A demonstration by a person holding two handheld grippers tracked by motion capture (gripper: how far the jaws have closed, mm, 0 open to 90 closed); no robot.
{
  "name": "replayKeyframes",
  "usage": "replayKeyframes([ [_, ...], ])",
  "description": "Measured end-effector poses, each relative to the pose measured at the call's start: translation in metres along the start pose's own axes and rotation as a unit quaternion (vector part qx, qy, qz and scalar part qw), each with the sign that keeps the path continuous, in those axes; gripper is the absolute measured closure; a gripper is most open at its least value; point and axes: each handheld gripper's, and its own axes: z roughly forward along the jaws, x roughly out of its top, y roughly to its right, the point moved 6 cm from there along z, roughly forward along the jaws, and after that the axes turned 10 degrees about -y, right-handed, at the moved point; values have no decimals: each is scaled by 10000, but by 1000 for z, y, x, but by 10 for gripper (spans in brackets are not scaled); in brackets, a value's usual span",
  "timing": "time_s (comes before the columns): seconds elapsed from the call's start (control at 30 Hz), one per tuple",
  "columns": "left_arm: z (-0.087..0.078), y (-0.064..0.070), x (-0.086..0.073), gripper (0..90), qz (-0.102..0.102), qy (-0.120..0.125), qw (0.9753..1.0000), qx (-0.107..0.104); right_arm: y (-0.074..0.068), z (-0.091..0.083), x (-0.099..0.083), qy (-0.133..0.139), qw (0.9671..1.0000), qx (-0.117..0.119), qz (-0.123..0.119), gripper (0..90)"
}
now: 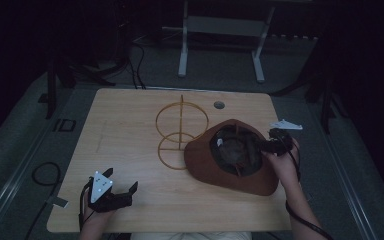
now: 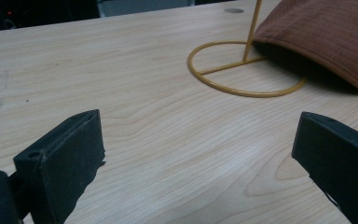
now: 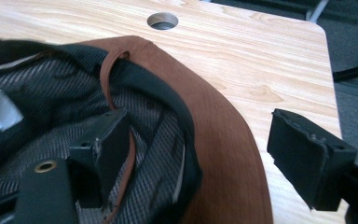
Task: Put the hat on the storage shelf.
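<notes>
The brown hat [image 1: 232, 160] lies upside down at the middle right of the tabletop [image 1: 130, 130], leaning on the yellow stand [image 1: 181, 134], and the right tool [image 1: 275, 142], spread wide over its brim, must next squeeze shut, while the left tool [image 1: 115, 192] waits open at the lower left.

Your left gripper [image 2: 196, 154] hangs low over bare wood, its two black fingers [image 2: 70, 149] spread wide with nothing between them. Ahead, toward the far edge of the surface [image 2: 135, 74], stands a yellow wire stand [image 2: 242, 77]. The brown hat [image 2: 326, 37] overlaps the stand's ring base at its right side.
</notes>
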Motion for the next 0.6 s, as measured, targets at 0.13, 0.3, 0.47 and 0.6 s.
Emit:
replayKeyframes([
  [0.13, 0, 0, 0, 30, 0, -25, 10000, -20, -2, 14, 4, -165, 9999, -38, -9, 247],
  [0.3, 1, -1, -1, 30, -18, -61, 10000, -13, -4, 34, -2, -487, 9987, -111, -67, 244],
  [0.47, 2, 0, -2, 30, -21, -114, 9999, -33, -6, 50, -11, -765, 9965, -189, -270, 262],
  [0.6, 3, 1, -3, 30, -15, -166, 9999, -34, -7, 57, -16, -882, 9952, -336, -238, 332],
])
